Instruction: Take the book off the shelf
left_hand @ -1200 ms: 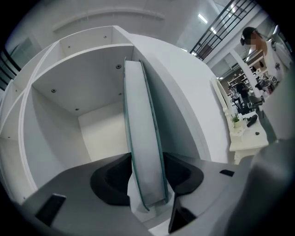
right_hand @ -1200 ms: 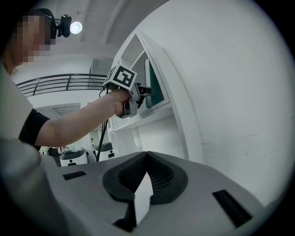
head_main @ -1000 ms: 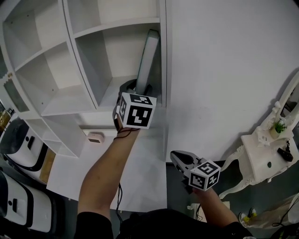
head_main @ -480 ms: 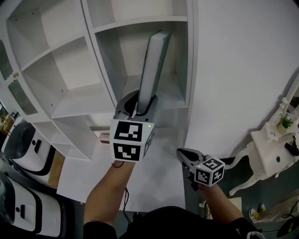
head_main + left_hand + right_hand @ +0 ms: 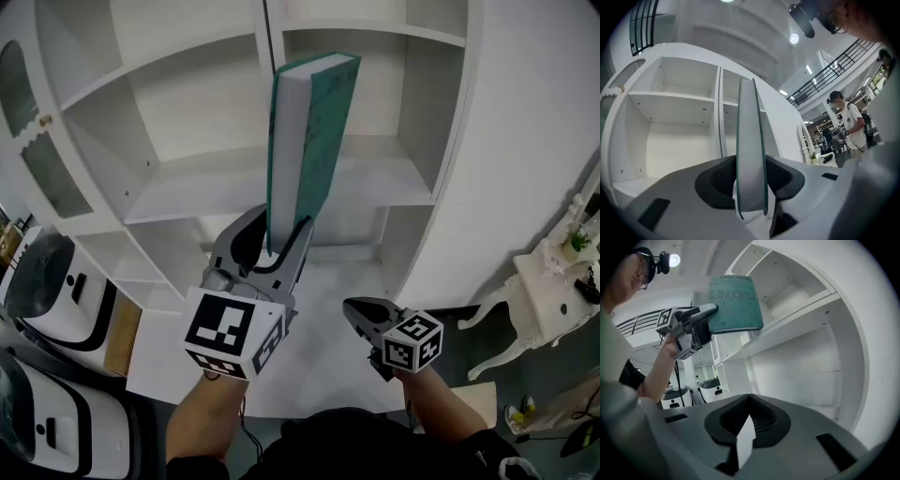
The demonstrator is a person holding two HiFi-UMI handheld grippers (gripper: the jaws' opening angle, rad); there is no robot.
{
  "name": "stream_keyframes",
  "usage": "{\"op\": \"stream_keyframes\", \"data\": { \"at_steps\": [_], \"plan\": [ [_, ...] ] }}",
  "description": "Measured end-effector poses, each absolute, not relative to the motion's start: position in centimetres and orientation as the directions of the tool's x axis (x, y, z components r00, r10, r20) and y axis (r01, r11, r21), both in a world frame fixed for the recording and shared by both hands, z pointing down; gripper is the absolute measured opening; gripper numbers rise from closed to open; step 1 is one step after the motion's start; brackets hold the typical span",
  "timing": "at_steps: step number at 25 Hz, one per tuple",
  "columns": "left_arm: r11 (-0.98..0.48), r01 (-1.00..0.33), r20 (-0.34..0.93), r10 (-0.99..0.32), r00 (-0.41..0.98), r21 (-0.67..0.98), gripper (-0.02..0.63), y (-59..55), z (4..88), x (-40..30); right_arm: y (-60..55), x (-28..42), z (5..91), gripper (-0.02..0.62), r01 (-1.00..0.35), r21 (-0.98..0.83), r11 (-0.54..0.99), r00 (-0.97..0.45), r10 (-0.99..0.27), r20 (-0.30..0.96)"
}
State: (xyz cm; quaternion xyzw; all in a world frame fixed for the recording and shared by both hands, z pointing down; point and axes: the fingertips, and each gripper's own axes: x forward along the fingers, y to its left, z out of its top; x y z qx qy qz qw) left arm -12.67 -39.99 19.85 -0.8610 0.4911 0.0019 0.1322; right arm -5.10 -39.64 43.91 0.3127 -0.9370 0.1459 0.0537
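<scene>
A teal-covered book [image 5: 309,141] with white page edges stands upright in the air in front of the white shelf unit [image 5: 375,178], clear of its compartments. My left gripper [image 5: 275,232] is shut on the book's lower end, one jaw on each cover. The left gripper view shows the book [image 5: 751,154] edge-on, pressed between the jaws of the left gripper [image 5: 751,180]. The right gripper view catches the book [image 5: 735,305] and the left gripper [image 5: 710,315] from the side. My right gripper [image 5: 354,314] hangs lower right, shut, holding nothing; its jaws [image 5: 749,420] meet.
The shelf compartments behind the book hold nothing visible. White wheeled machines [image 5: 37,281] stand at the lower left. An ornate white table [image 5: 553,281] with small items is at the right. A person [image 5: 848,126] stands far off in the left gripper view.
The left gripper has drawn the book out of the shelf compartment and raised it toward me; the cover now faces the camera. The right gripper has barely moved.
</scene>
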Motion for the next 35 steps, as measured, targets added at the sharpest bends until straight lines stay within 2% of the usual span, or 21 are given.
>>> {"op": "stream_keyframes", "data": {
  "at_steps": [6, 11, 26, 35],
  "plan": [
    [-0.509, -0.839, -0.166, -0.826, 0.539, -0.193, 0.178, -36.6, 21.7, -14.9, -39.9, -4.8, 44.1, 0.014, -0.635, -0.227, 0.738, -0.772, -0.599, 0.211],
    [-0.501, -0.85, -0.137, -0.842, 0.523, -0.166, 0.175, -35.9, 24.7, -15.3, -40.4, -3.1, 44.6, 0.014, -0.65, -0.235, 0.723, -0.76, -0.611, 0.222],
    [-0.498, -0.861, -0.131, -0.851, 0.508, -0.099, 0.175, -33.1, 29.1, -14.0, -41.5, -1.6, 46.5, 0.014, -0.618, -0.268, 0.739, -0.786, -0.574, 0.231],
    [-0.407, -0.913, 0.007, -0.913, 0.407, -0.003, 0.174, -33.8, 36.7, -18.1, -41.7, -1.7, 47.9, 0.012, -0.611, -0.282, 0.739, -0.79, -0.554, 0.26]
  ]
}}
